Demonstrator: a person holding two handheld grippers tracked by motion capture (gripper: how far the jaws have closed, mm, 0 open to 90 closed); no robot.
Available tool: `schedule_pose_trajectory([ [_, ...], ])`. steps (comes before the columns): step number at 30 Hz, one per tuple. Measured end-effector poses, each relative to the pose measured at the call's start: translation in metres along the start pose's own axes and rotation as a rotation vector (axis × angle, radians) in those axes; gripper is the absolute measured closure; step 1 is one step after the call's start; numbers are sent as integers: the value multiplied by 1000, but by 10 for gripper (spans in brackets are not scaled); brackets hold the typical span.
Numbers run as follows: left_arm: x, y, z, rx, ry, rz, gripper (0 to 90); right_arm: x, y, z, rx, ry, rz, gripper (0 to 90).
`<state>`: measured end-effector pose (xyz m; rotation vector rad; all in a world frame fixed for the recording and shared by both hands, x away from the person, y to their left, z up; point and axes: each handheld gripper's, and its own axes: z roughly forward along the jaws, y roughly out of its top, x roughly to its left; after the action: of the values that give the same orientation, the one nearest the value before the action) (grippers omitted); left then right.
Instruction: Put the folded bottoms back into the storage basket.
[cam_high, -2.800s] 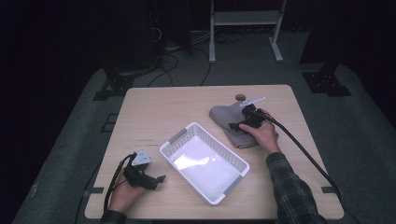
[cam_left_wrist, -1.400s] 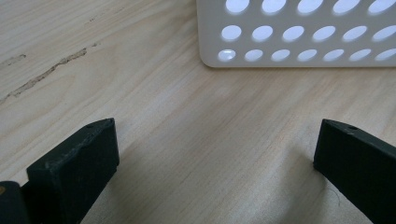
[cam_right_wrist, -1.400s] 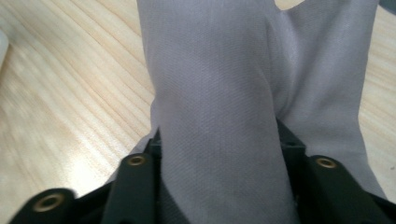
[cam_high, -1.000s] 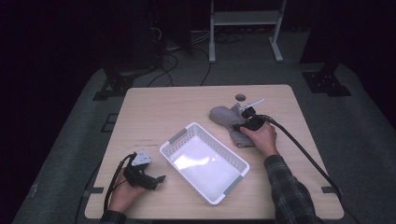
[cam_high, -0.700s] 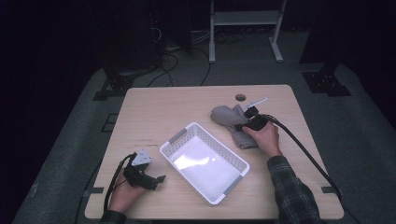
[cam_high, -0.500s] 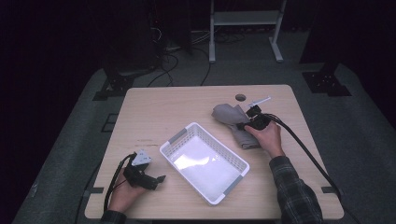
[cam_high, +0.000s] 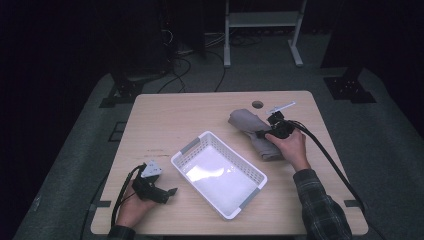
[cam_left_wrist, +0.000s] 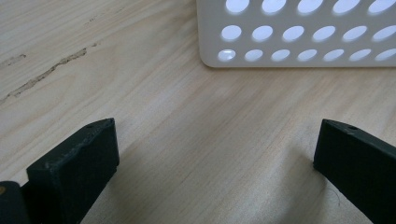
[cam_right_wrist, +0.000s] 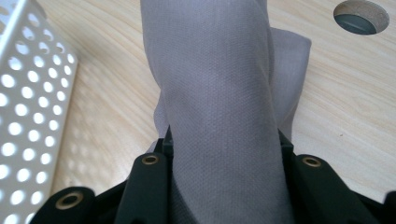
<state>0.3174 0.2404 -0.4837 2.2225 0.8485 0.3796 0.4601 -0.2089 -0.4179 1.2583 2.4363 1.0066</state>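
Right gripper (cam_high: 272, 129) is clamped on the folded grey cloth (cam_high: 252, 132), cloth bunched btwn its jaws, white perforated plastic basket (cam_high: 218, 173) just to its left. Left gripper (cam_high: 159, 191) rests w/ jaws wide apart on the pale wooden table (cam_high: 190, 115), basket corner just ahead.

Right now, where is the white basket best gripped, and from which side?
Judging by its pose, grip the basket by its thin upright rim at the near-left corner, coming from above: that wall faces the open left gripper, and a thin edge should fit between jaws.
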Motion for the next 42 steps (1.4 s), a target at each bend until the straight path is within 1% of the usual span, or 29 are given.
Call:
schedule_pose_trajectory([
  [7,0,0,0,0,0,0,0,4,2,-12,-17,9,1,617],
  [11,0,0,0,3,-1,0,0,7,4,-18,-26,12,-10,616],
  [14,0,0,0,2,-1,0,0,9,4,-23,-33,15,-6,616],
  [24,0,0,0,3,1,-3,0,15,6,-39,-46,10,-17,617],
  [25,0,0,0,4,1,-3,0,17,6,-40,-47,9,-15,617],
  [28,0,0,0,3,2,-1,0,22,10,-46,-53,9,-36,617],
  [30,0,0,0,3,2,-1,0,24,11,-47,-53,10,-40,616],
  [32,0,0,0,3,2,0,0,29,13,-50,-60,14,-48,616],
  [37,0,0,0,1,2,-3,0,34,15,-54,-62,13,-55,616],
  [40,0,0,0,1,2,-3,0,38,16,-56,-68,28,-57,616],
  [42,0,0,0,2,2,-3,0,41,17,-57,-70,26,-65,616],
])
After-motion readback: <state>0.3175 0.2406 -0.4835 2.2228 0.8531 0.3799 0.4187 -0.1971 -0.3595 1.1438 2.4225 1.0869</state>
